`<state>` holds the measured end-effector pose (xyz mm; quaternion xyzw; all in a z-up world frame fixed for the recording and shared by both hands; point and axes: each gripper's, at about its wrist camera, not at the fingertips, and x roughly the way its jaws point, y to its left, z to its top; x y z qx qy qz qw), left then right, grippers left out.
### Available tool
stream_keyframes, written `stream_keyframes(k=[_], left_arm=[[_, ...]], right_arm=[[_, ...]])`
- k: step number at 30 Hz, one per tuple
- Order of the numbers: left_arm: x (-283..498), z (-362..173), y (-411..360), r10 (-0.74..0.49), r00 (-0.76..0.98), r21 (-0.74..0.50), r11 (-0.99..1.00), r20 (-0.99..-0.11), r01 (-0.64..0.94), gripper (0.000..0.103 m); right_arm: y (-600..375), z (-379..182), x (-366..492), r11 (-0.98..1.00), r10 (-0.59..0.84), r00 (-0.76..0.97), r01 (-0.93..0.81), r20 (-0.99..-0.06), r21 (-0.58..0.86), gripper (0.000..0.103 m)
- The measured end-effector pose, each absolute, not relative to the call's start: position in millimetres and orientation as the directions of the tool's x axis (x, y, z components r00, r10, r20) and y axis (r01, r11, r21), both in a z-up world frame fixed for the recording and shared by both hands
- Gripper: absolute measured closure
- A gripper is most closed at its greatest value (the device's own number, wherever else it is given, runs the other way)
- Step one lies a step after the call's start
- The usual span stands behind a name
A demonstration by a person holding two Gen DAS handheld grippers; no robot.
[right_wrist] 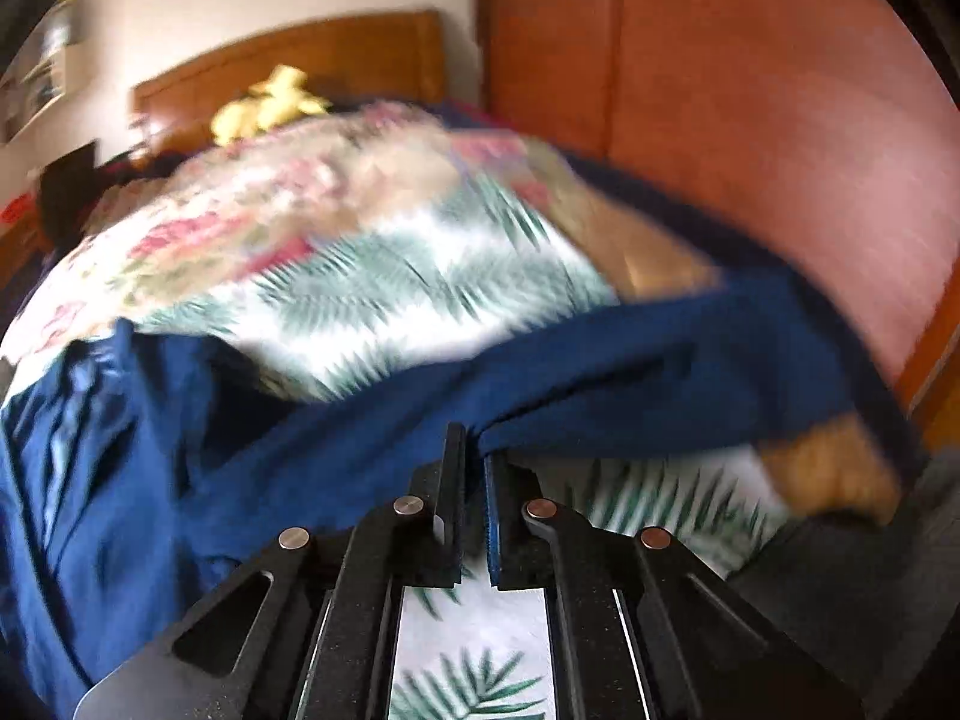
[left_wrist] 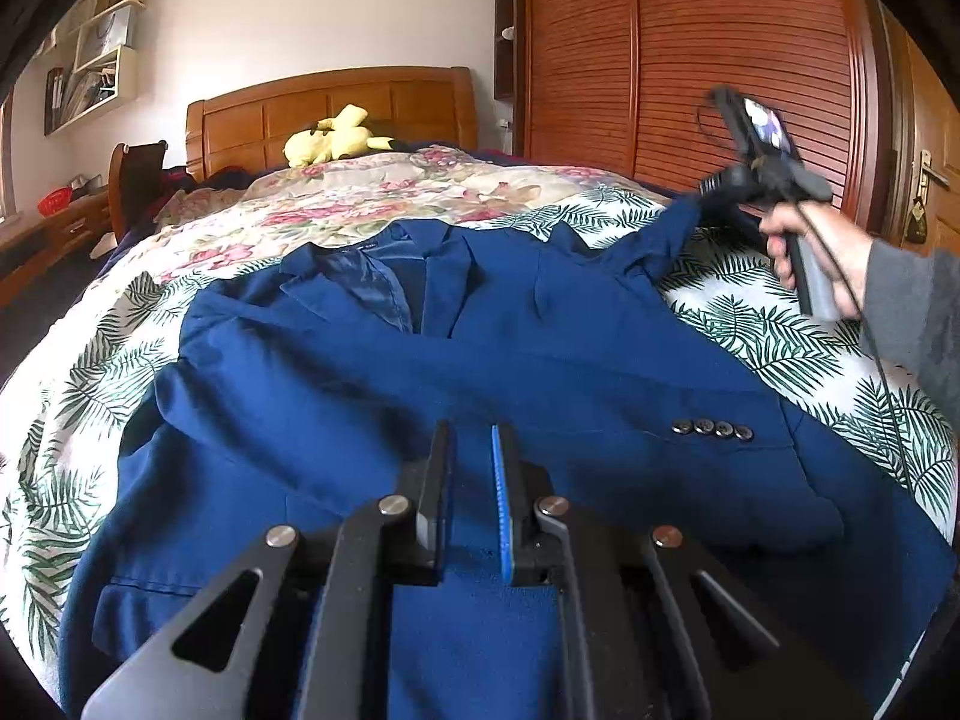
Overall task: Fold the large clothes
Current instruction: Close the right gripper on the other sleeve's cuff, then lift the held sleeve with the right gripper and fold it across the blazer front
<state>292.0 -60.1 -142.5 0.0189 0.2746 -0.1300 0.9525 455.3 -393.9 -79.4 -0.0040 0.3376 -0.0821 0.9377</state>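
A dark blue suit jacket [left_wrist: 456, 360] lies front-up on the bed, collar toward the headboard, one sleeve with buttons [left_wrist: 711, 428] folded across its body. My left gripper [left_wrist: 474, 438] hovers over the jacket's lower part, its jaws a small gap apart with nothing between them. My right gripper [right_wrist: 474, 441] is shut on the jacket's other sleeve [right_wrist: 600, 372] and holds it lifted above the bedspread. The right gripper also shows in the left wrist view [left_wrist: 708, 195], at the jacket's far right shoulder. The right wrist view is blurred by motion.
The bed has a palm-leaf bedspread [left_wrist: 780, 336] and a floral quilt [left_wrist: 372, 198]. A yellow plush toy [left_wrist: 330, 141] lies by the wooden headboard [left_wrist: 336, 108]. A wooden wardrobe [left_wrist: 690, 60] stands on the right. Shelves [left_wrist: 90, 54] and a desk [left_wrist: 54, 228] are on the left.
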Motion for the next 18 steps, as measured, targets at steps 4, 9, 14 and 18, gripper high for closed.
stream_keyframes(k=[4,9,14,18], left_arm=[[292.2,-141.6,-60.4,-0.237,0.815,-0.034,0.965,-0.528,0.258,0.094],[292.2,-141.4,-60.4,-0.238,0.815,-0.035,0.965,-0.529,0.259,0.094],[292.1,-141.4,-60.5,-0.238,0.814,-0.036,0.965,-0.529,0.259,0.094],[292.2,-141.2,-60.4,-0.239,0.815,-0.036,0.965,-0.528,0.259,0.094]], right_arm=[[-349.6,-46.7,434.3,0.997,-0.037,0.819,-0.011,-0.573,-0.08,0.1],[-293.7,-35.6,406.3,0.977,0.109,0.807,-0.195,-0.58,-0.087,0.1],[-250.9,-47.5,387.7,0.952,0.184,0.73,-0.298,-0.658,-0.065,0.1],[-236.9,-44.9,376.4,0.948,0.159,0.71,-0.303,-0.686,-0.094,0.088]])
